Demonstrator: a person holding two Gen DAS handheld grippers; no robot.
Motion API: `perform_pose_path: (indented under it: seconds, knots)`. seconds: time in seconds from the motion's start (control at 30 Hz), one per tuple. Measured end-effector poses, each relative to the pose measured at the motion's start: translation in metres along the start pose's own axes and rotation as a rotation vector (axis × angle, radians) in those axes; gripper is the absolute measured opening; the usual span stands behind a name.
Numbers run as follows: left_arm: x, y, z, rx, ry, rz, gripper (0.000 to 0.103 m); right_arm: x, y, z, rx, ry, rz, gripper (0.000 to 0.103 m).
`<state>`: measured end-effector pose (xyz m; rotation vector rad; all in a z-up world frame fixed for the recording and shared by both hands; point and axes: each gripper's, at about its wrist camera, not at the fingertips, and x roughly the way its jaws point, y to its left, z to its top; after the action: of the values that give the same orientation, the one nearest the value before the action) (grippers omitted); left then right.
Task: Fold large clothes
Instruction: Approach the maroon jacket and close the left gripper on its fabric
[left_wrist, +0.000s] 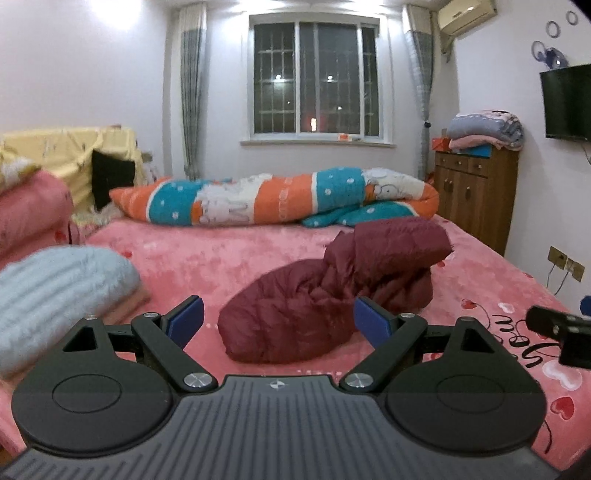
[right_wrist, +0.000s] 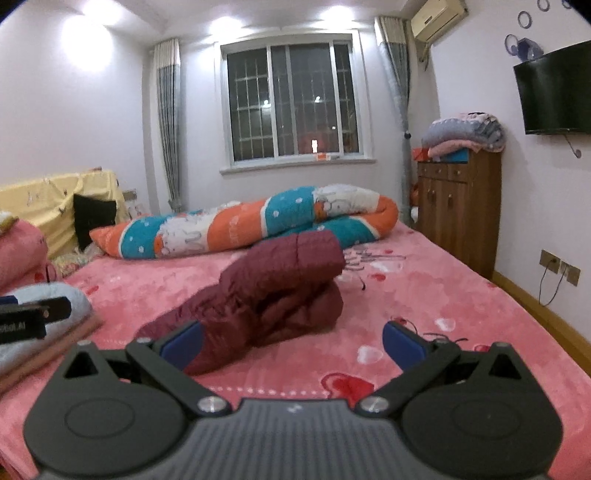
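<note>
A dark red puffer jacket (left_wrist: 332, 291) lies crumpled in a heap on the pink bed cover (left_wrist: 229, 258); one part is bunched up higher at its far right. My left gripper (left_wrist: 279, 323) is open just in front of the jacket, nothing between its blue pads. In the right wrist view the same jacket (right_wrist: 273, 291) sits ahead and slightly left. My right gripper (right_wrist: 291, 345) is open too, its left pad (right_wrist: 181, 341) close to the jacket's near end, holding nothing. The right gripper's body (left_wrist: 561, 332) shows at the left view's right edge.
A rolled orange, teal and white quilt (left_wrist: 273, 195) lies across the far side of the bed. A pale blue folded garment (left_wrist: 55, 295) rests at the left. A wooden cabinet (left_wrist: 476, 192) with folded blankets stands at the right wall, under a wall television (left_wrist: 567, 101).
</note>
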<state>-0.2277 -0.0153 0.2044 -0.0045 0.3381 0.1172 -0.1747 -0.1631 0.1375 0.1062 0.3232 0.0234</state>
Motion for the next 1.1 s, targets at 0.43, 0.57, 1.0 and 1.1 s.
perform_pose_path:
  seconds: [0.43,0.57,1.0,1.1]
  knots:
    - [0.084,-0.005,-0.037,0.067,0.013,-0.012,0.103,0.075,-0.023,-0.029,0.044,0.081,-0.002,0.097]
    - [0.109,-0.02,-0.039,0.15,-0.011,-0.054,0.103,0.101,-0.03,-0.037,0.065,0.094,0.003,0.098]
    - [0.198,-0.061,-0.041,0.373,0.006,-0.191,0.103,0.148,-0.057,-0.056,0.166,0.153,0.001,0.099]
    - [0.215,-0.067,-0.04,0.38,0.036,-0.198,0.103,0.151,-0.062,-0.057,0.193,0.153,0.005,0.099]
